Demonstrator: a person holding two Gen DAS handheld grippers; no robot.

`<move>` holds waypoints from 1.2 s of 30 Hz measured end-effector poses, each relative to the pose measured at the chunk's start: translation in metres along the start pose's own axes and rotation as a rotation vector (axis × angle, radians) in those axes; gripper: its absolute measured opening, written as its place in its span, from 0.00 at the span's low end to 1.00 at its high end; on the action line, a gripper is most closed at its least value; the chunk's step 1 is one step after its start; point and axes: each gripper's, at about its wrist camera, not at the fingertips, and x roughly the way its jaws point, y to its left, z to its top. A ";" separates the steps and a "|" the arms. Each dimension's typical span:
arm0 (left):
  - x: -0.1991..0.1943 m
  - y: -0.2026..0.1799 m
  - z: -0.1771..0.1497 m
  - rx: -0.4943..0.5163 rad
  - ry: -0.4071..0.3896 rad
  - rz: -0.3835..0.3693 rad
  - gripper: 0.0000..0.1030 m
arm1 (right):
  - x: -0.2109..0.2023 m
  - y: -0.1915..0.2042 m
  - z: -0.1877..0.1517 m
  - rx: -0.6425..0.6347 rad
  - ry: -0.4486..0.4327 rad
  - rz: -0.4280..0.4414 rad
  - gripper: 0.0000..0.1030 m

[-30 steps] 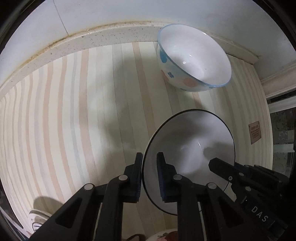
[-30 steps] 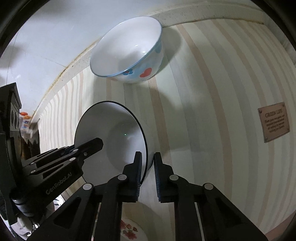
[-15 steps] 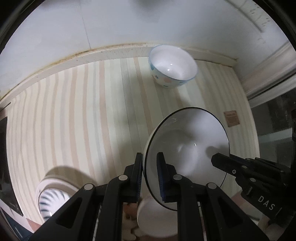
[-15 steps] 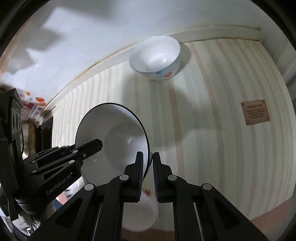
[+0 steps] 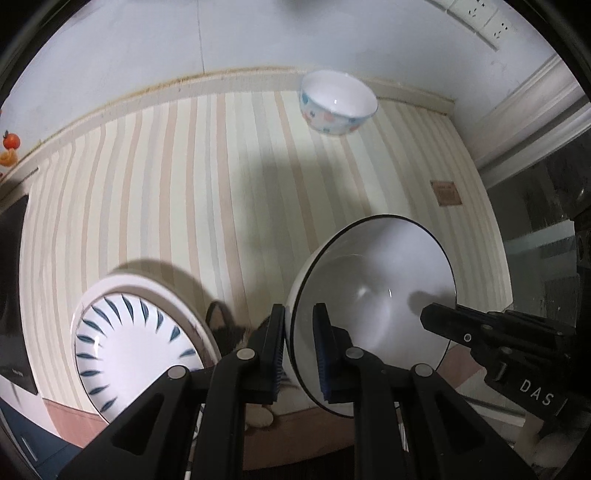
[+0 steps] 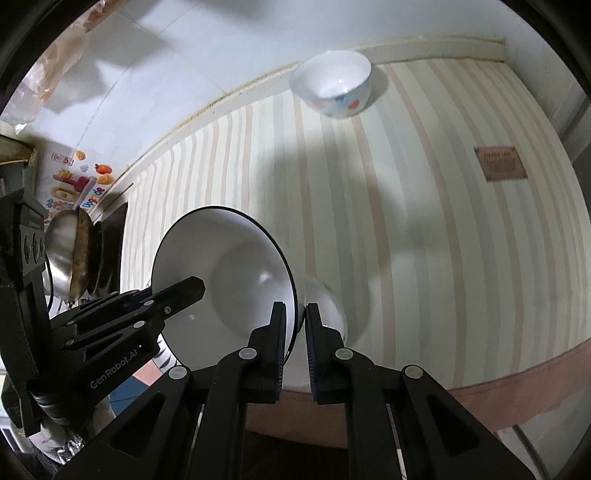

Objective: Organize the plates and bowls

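Carrying step. Left claw and right claw each pinch opposite rims of black-rimmed bowl, aloft above striped worktop. Next: likely lower into dotted bowl, level.

Pale striped tablecloth in cream and peach fills the middle of both views, a small brown label stitched on at the right. White tiled wall runs across the top, a white socket strip in the upper right corner. Dark glass door on the right edge, soft shadows pooling mid-frame
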 end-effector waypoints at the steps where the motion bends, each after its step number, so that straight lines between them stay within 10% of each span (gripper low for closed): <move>1: 0.003 0.001 -0.002 0.002 0.009 0.000 0.13 | 0.002 -0.001 -0.003 0.002 0.007 -0.001 0.12; 29: 0.057 -0.012 -0.017 0.101 0.152 0.092 0.13 | 0.054 -0.033 -0.016 0.045 0.156 -0.035 0.12; 36: -0.009 -0.011 0.006 0.093 0.021 0.041 0.14 | 0.017 -0.039 0.000 0.073 0.105 0.041 0.12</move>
